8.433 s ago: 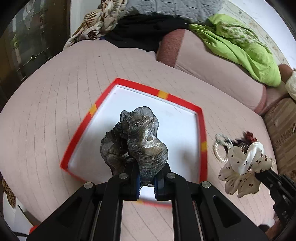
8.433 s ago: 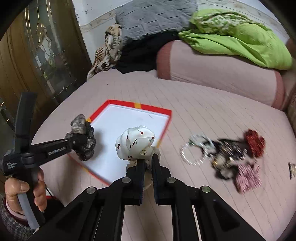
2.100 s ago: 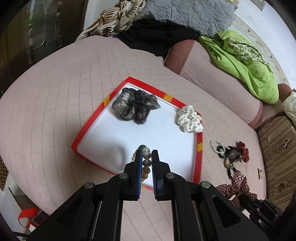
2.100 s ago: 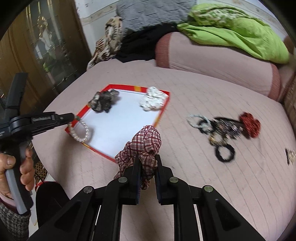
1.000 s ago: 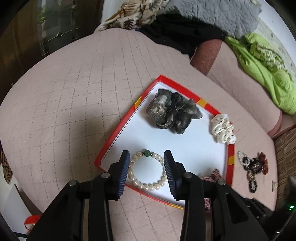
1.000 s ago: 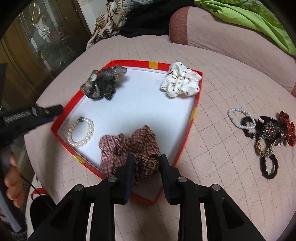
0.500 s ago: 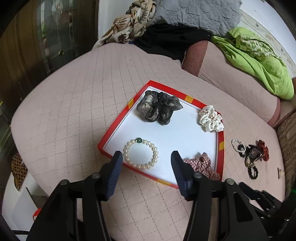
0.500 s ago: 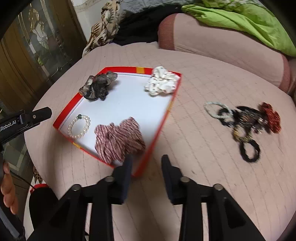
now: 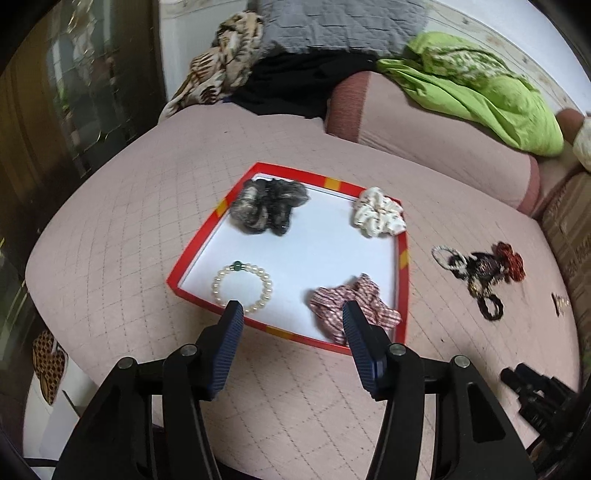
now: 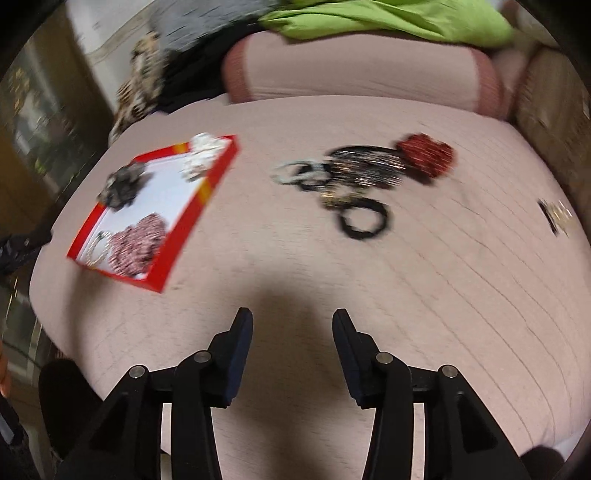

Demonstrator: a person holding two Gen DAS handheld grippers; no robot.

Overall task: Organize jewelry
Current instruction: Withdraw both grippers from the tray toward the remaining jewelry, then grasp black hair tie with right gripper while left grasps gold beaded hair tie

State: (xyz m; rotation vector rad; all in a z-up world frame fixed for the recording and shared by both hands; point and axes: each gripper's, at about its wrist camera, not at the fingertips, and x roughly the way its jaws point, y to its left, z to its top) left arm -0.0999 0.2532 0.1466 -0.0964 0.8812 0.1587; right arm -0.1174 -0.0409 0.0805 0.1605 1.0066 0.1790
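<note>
A red-rimmed white tray [image 9: 403, 258] on the pink quilted bed holds a dark grey scrunchie [image 9: 267, 208], a white spotted scrunchie [image 9: 377, 216], a pearl bracelet [image 9: 242, 286] and a red plaid scrunchie [image 9: 354, 306]. My left gripper [image 9: 291, 308] is open and empty, just above the tray's near edge. My right gripper [image 10: 291, 319] is open and empty over bare bed; the tray [image 10: 192, 218] lies to its left. A loose pile of jewelry [image 10: 365, 173], with a black hair tie [image 10: 364, 218] and a red scrunchie [image 10: 424, 155], lies ahead. The pile also shows in the left wrist view [image 9: 480, 269].
A small gold and black clip [image 10: 556, 216] lies at the far right of the bed. A pink bolster [image 10: 362, 70] with a green blanket [image 9: 476, 92] runs along the back. Dark clothes and a grey cushion [image 9: 332, 22] are piled behind. The bed edge drops off at the left.
Both grippers have drawn back from the tray, open. The right gripper has swung right toward the loose jewelry pile, leaving the plaid scrunchie in the tray.
</note>
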